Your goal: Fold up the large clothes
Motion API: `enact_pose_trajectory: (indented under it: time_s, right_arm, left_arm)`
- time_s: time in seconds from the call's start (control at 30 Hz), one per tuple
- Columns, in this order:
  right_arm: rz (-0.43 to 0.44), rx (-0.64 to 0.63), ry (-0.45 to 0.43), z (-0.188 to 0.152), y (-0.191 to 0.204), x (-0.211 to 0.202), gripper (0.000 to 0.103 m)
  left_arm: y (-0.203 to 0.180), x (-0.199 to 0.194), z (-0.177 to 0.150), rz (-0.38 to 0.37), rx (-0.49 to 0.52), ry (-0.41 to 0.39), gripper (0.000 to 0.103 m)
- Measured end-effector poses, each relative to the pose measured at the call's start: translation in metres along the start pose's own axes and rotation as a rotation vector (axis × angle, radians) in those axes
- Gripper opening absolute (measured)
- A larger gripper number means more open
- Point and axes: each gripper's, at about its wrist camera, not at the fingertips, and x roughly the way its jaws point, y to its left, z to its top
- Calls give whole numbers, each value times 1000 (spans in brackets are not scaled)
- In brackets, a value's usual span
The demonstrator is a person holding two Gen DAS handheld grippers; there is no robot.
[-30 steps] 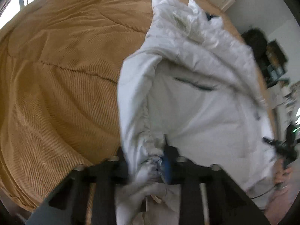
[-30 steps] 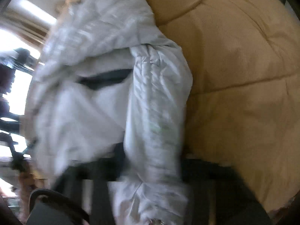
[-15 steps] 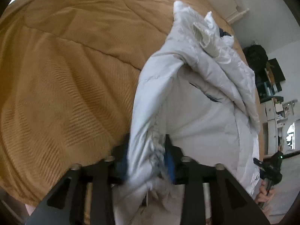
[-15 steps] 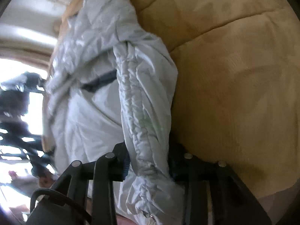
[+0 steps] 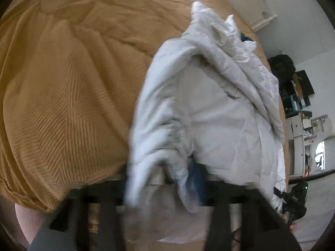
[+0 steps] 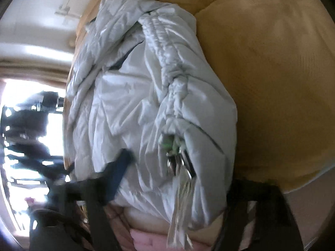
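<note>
A: Left wrist view shows the white jacket [image 5: 219, 108] in the centre and right of the frame, lying on the brown bedspread [image 5: 69, 79]. Its gathered hem hangs between the fingers of the left gripper [image 5: 165, 173]. The jaws are closing, but the blur hides whether the pads already press the cloth.

B: And the right gripper [image 6: 175, 179]?

A: In the right wrist view its jaws are opening. The jacket hem sits between them at the lower centre, with a loose tag or cord end hanging down. I cannot tell if any pad touches it.

B: What can go wrong?

A: I think the hem can slip out on the right side, because the padded cloth is slippery and thick. Then the fold becomes uneven. Also the hanging cord may catch in a finger.
</note>
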Motion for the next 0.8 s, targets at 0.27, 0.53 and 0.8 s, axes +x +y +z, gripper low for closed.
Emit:
enact_pose_trajectory:
  time_s: [0.27,0.53,0.8]
  right_arm:
    - [102,-4,-61,-15,17,-46,11]
    - [130,-102,-110,23,56,-76,9]
    - [107,-286,-237,125,146,-96,9]
  left_arm:
    - [5,-51,-11,-104,-52,-34,13]
    - [-34,-79,44,-90,28,-63,13]
    - [-110,-93,170,-102,82,-143,13]
